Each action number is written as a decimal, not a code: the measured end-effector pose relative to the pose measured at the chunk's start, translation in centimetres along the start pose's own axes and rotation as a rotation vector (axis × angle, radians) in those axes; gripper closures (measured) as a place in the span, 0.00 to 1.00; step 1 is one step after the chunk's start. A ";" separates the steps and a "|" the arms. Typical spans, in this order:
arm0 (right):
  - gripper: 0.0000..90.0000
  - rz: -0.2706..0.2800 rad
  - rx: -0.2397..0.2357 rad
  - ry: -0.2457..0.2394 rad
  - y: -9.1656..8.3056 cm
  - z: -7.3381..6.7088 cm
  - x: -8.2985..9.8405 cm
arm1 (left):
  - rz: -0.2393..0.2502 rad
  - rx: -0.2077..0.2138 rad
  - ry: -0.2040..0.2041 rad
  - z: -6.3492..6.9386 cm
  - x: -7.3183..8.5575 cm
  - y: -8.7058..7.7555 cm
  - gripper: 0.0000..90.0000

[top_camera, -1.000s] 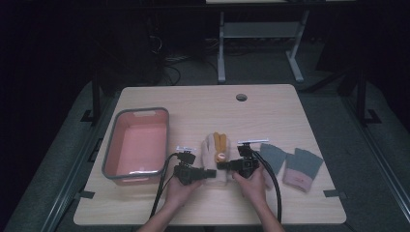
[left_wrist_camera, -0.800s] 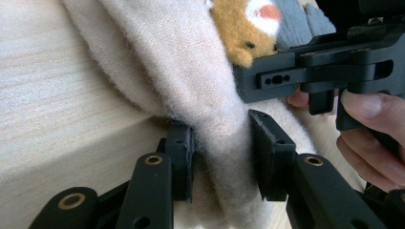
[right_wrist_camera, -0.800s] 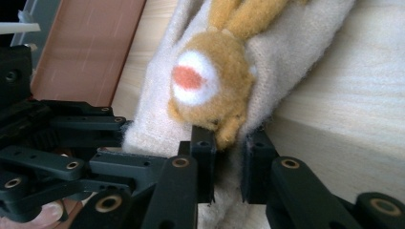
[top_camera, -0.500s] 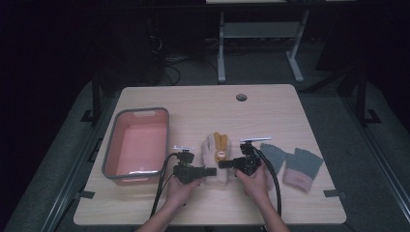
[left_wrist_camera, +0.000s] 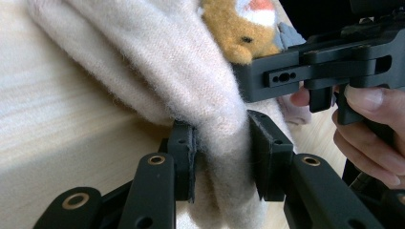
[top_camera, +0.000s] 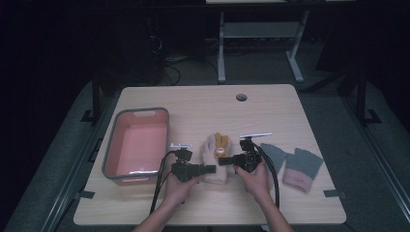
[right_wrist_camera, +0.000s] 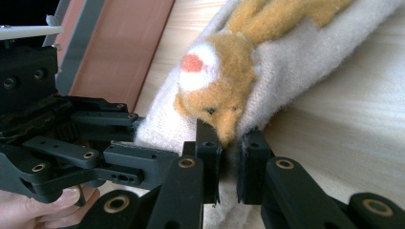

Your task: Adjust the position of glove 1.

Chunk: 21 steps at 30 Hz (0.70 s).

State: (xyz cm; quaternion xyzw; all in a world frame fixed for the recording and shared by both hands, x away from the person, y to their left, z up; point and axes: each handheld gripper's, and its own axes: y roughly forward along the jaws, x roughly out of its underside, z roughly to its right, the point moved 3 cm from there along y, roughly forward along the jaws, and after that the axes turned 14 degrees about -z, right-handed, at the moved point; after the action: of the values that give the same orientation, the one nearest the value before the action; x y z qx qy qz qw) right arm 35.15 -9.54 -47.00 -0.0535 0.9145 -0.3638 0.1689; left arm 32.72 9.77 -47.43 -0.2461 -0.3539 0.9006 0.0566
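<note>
Both claws have just clenched on the cream mitten [top_camera: 213,162], lying mid-tabletop [top_camera: 203,104]: left claw [left_wrist_camera: 220,157] on its edge, right claw [right_wrist_camera: 229,162] beside the bear patch [right_wrist_camera: 215,93]. Grip done; I judge lifting remains, perhaps into the pink bin [top_camera: 112,145].

A cream, fuzzy knitted glove [top_camera: 213,159] lies flat near the middle of the wooden table, toward its front edge, its length running from the front edge toward the back. On its upper face sits a plush orange-brown animal figure [top_camera: 221,143] with a white muzzle and a red-orange nose. The soft fabric at the glove's near end is bunched and pinched from both sides, its left edge squeezed into a narrow fold and its right edge gathered just below the animal's face.
</note>
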 end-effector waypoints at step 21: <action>0.91 0.031 -0.024 -0.036 -1.7 -1.8 -0.8 | 0.026 0.048 0.003 0.8 -1.1 -2.1 0.75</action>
State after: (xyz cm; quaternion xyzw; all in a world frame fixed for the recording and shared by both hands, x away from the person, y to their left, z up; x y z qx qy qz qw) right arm 35.27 -9.47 -44.38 -0.0477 0.9163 -0.3491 0.1904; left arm 33.10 10.55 -45.05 -0.2506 -0.3288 0.9091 0.0511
